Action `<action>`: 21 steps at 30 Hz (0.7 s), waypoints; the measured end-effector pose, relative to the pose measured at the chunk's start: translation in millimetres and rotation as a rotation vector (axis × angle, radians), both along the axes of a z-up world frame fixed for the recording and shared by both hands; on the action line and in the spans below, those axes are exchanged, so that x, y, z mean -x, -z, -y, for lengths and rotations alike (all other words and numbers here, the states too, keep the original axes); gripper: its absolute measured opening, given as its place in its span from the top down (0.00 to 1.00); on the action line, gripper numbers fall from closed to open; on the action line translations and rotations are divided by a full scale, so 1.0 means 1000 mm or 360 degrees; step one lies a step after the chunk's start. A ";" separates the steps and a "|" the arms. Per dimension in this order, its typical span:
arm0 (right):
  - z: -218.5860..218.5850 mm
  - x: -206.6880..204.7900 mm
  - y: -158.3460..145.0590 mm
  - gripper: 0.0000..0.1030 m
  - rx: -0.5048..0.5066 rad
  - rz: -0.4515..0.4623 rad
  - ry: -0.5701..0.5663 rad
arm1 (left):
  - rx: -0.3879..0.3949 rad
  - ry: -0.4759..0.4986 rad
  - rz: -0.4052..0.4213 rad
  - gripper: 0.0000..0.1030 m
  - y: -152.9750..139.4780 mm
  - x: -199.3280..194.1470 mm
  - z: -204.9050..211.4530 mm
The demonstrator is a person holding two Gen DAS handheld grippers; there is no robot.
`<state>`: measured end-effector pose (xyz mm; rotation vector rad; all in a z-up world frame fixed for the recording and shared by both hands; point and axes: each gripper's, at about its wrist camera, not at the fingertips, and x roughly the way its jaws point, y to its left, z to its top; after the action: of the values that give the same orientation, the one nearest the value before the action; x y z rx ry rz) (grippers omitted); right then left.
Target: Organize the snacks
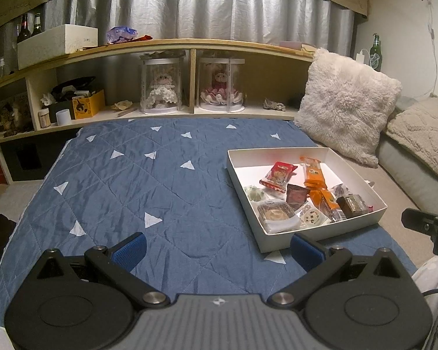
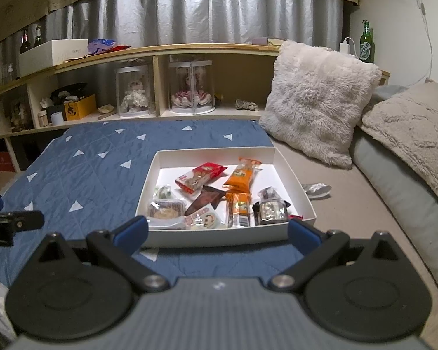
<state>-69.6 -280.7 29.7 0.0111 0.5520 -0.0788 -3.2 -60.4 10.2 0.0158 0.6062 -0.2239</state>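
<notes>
Currently: snacks (image 2: 207,195) all lie in white box (image 2: 219,234) on blue quilt (image 1: 131,175), none outside | right gripper (image 2: 217,230) spread, empty, just before box's near wall | left gripper (image 1: 217,248) spread, empty, over quilt | step: likely wrap-up or in-box sorting | next: reach over the wall, pinch one wrapper.

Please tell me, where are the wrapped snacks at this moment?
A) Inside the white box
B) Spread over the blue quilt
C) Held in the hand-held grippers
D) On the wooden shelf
A: the snack packets, such as the orange packet and the red packet, all lie inside the white box, which rests on the blue quilt.
</notes>
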 end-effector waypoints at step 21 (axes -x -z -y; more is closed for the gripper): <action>-0.002 0.001 0.000 0.00 0.0000 0.0003 0.0002 | -0.0001 -0.0002 0.0002 0.00 0.000 0.000 -0.001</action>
<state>-70.1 -279.0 29.3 0.0113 0.5499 -0.0803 -3.7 -59.6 10.6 0.0160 0.6053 -0.2225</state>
